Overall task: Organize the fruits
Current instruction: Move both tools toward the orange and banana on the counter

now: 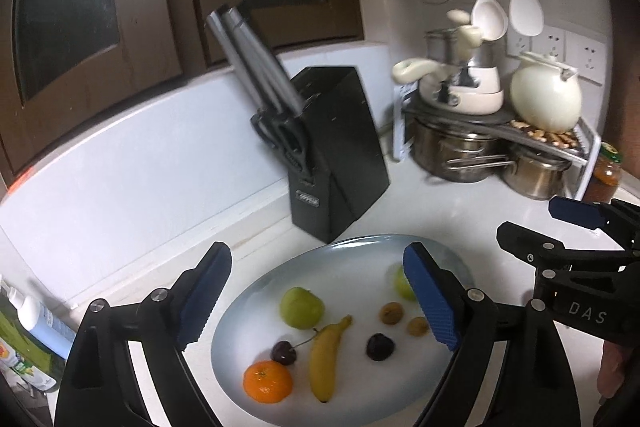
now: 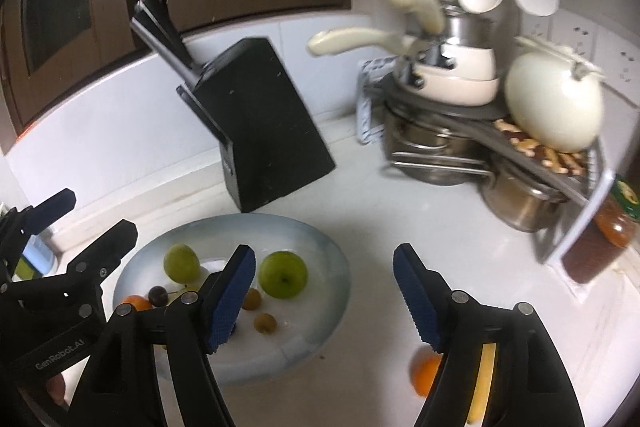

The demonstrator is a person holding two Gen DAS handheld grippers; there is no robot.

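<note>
Above a pale blue plate [image 1: 360, 247] on a white kitchen counter [image 2: 400, 219], both grippers hang with their blue-padded fingers spread wide and nothing between them. Neither touches any fruit. Each tool tilts downward toward the counter from the near side, the two side by side, the left gripper [image 1: 316, 299] over the plate and the right gripper [image 2: 324, 301] over the plate's right rim and the bare counter beyond it. Part of a hand [image 1: 612, 371] shows behind the right tool in the left wrist view.

On the plate lie two green apples, one [image 1: 302, 307] toward the left and one [image 2: 283, 274] toward the right, a banana [image 1: 325, 363], an orange [image 1: 267, 381], two dark cherries [image 1: 379, 347], one with a stem, and two small brown fruits [image 1: 391, 313]. Off the plate, on the counter near the right gripper, sit a second orange [image 2: 426, 373] and a second banana [image 2: 482, 383], both partly hidden by the tool.

Behind stand a black knife block [image 1: 336, 147], stacked steel pots [image 1: 460, 155] under a rack with cream cookware [image 1: 546, 99], and white spoons [image 1: 488, 11] hanging on the wall
</note>
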